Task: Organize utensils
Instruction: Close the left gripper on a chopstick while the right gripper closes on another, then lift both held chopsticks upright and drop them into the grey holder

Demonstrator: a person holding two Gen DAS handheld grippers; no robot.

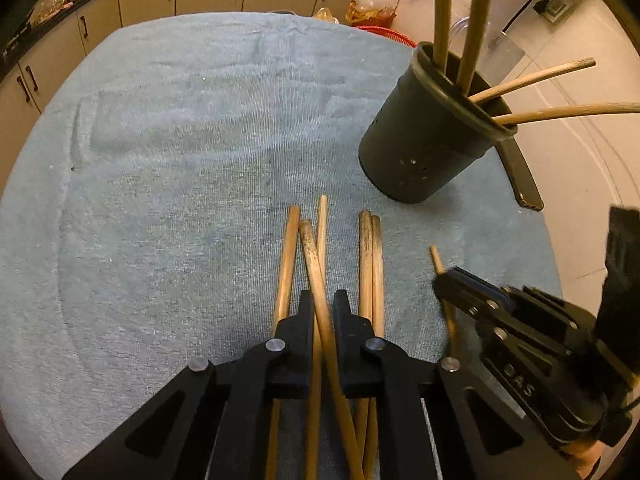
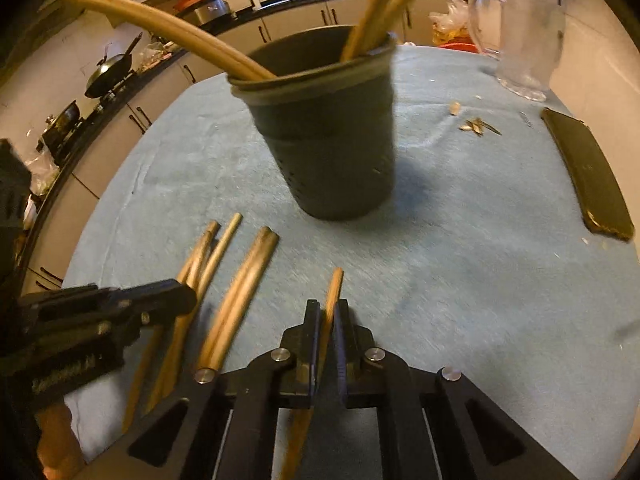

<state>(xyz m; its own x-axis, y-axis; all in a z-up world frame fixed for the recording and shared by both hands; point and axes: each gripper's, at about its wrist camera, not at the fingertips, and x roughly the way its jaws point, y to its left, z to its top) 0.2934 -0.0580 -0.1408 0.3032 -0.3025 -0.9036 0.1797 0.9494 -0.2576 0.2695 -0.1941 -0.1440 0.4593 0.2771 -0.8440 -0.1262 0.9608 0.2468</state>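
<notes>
Loose wooden chopsticks (image 1: 366, 264) lie on the blue cloth (image 1: 180, 160) just short of the dark holder (image 1: 424, 140) (four more already stand in it). The left gripper (image 1: 324, 312) straddles one darker chopstick (image 1: 316, 276), jaws slightly apart and not visibly gripping it, while the right gripper (image 2: 328, 316) pinches a single chopstick (image 2: 333, 296) beside them.

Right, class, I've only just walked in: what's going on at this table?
A person with a gripper in each hand is sorting chopsticks into a dark holder on a blue cloth. Four already stand in it. The right gripper is closed on a single chopstick. The left gripper straddles one of the loose chopsticks lying on the cloth; whether it grips it is unclear. A phone lies nearby.
</notes>
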